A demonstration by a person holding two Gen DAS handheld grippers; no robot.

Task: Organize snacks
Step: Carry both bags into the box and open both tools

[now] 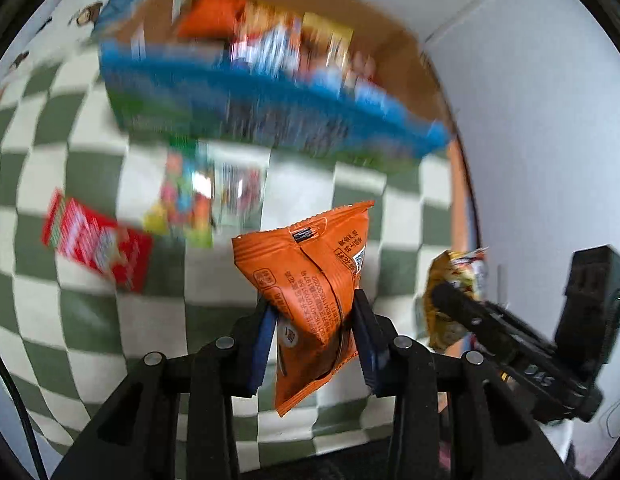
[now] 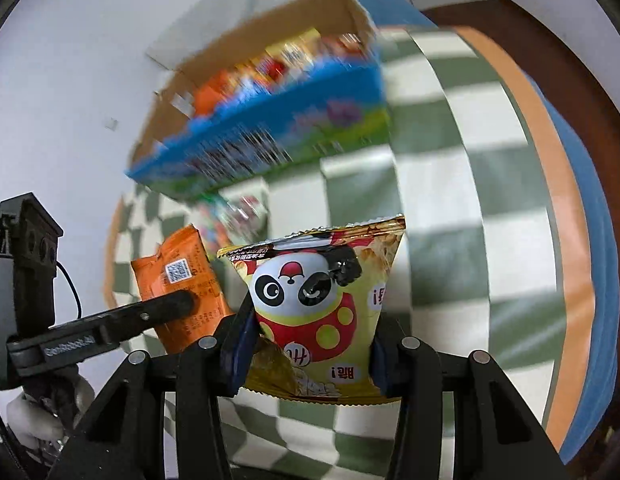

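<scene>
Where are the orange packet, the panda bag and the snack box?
orange packet (image 1: 305,280): left wrist view, printed back.
panda bag (image 2: 310,300): right wrist view, panda face.
snack box (image 2: 269,136): right wrist view, blue front wall.

Left gripper (image 1: 316,312) holds packet A (image 1: 305,276) betw. its pads, clear above the cloth (image 1: 89,344). Right gripper (image 2: 312,342) holds packet B (image 2: 322,304) likewise; packet B sits to the right of packet A, close beside it. Open box (image 1: 269,116) stands on the cloth beyond both packets, several snack packs (image 1: 269,40) inside. Loose packs (image 1: 205,200) lie on the cloth just in front of the box. Flat carton (image 1: 95,240) lies on the cloth left of them, apart from the box.
</scene>
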